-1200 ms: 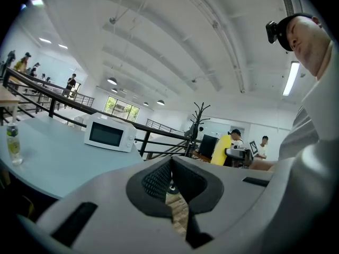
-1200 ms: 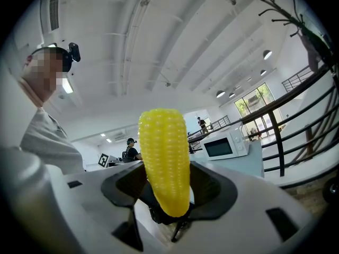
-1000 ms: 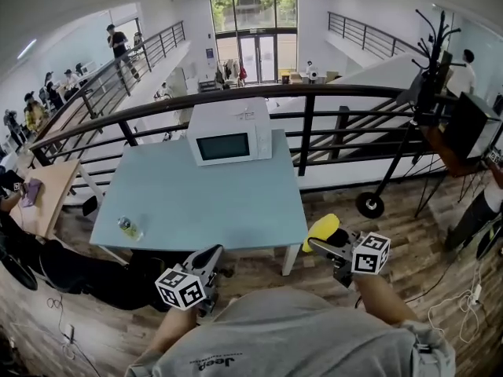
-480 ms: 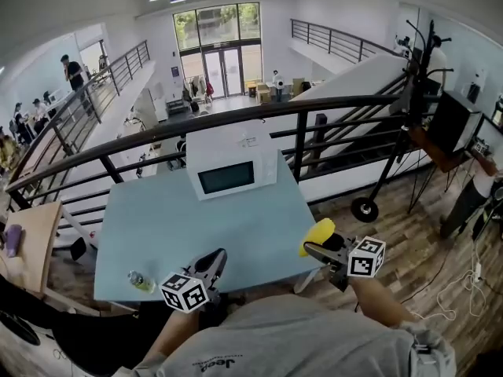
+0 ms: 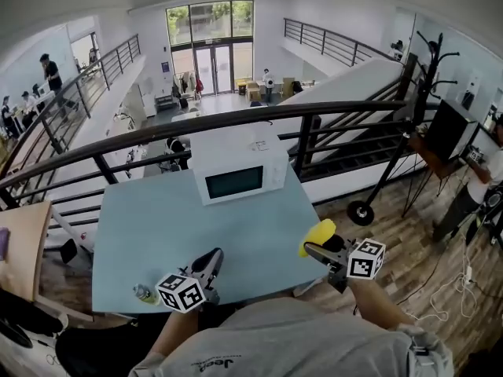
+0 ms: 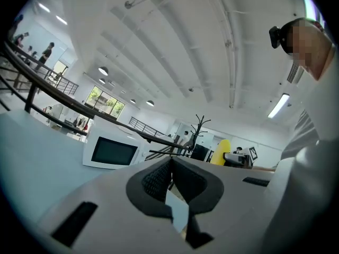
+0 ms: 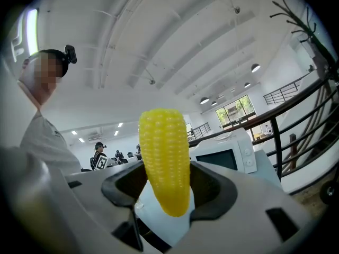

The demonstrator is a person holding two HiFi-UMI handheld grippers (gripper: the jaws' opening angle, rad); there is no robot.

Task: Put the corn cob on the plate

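Observation:
A yellow corn cob (image 5: 317, 235) stands upright between the jaws of my right gripper (image 5: 321, 249), which is shut on its lower half. It hangs by the right front corner of the pale blue table (image 5: 157, 242). The right gripper view shows the corn cob (image 7: 164, 157) filling the gap between the dark pads. My left gripper (image 5: 211, 262) is shut on nothing, its pads (image 6: 159, 178) touching, and it hovers over the table's front edge. From the left gripper view the corn cob (image 6: 223, 152) shows far off at the right. No plate shows in any view.
A white microwave (image 5: 238, 175) stands at the table's far edge, with a black railing (image 5: 236, 118) right behind it. A small green bottle (image 5: 144, 293) stands at the front left edge. A wheeled stand (image 5: 363, 210) is on the wooden floor at the right.
The table has come closer. Both grippers, earlier over the floor short of it, now reach its front edge. The corn cob stays in the right gripper.

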